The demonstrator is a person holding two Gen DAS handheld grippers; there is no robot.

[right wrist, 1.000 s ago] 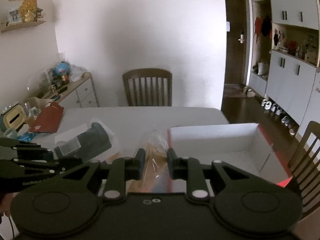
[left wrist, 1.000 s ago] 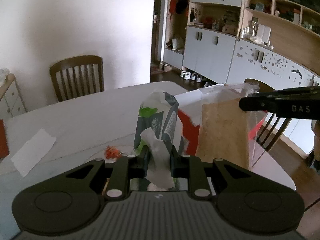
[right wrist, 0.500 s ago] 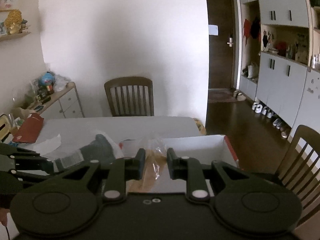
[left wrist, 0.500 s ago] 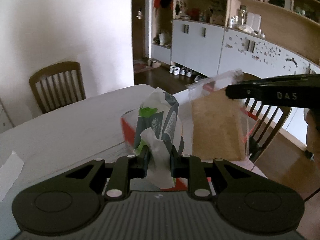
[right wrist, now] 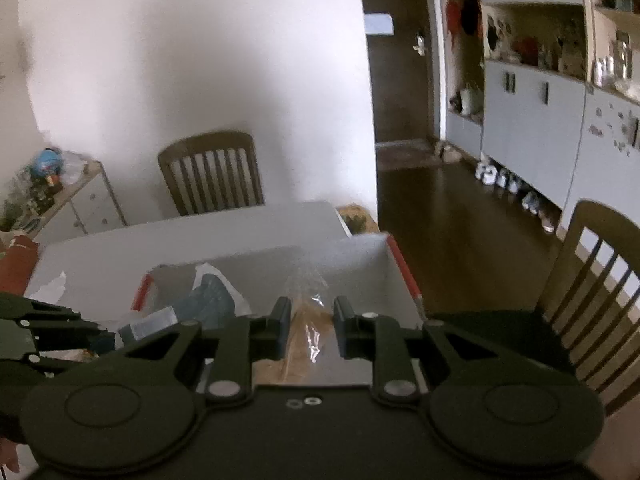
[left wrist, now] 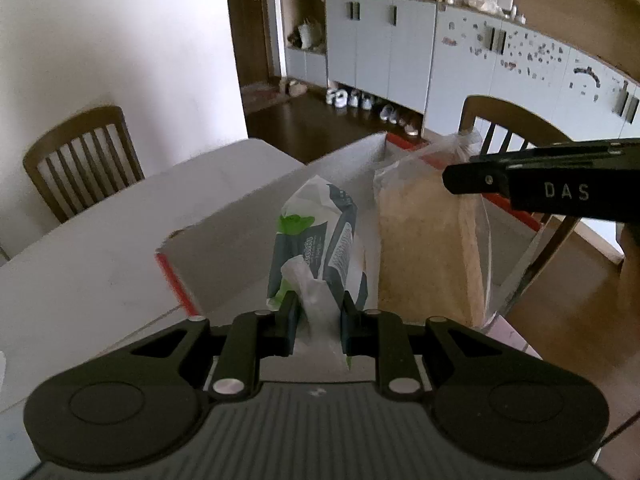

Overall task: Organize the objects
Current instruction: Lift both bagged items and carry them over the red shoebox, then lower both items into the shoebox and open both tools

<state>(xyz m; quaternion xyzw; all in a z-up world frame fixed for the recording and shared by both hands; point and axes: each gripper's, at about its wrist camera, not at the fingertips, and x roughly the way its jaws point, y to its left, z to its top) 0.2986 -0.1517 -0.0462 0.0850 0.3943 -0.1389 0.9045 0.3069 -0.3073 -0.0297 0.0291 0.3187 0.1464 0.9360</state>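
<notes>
Dining room: white table (left wrist: 92, 240), wooden chairs (right wrist: 210, 174), grey cabinets (left wrist: 384, 44), open white box (left wrist: 256, 236) on top.
Left gripper (left wrist: 318, 322) pinches a green-and-grey packet (left wrist: 316, 240) over the box; right gripper (right wrist: 308, 324) clamps a clear bag of brown grain (left wrist: 424, 240) beside it.

You've carried both packages over from above the table (left wrist: 100, 272): your left gripper (left wrist: 316, 322) now hangs the green-and-grey packet (left wrist: 316, 240) inside the white box (left wrist: 256, 236). Your right gripper (right wrist: 307, 322) has brought the clear bag of brown grains (left wrist: 424, 248) in beside it.
</notes>
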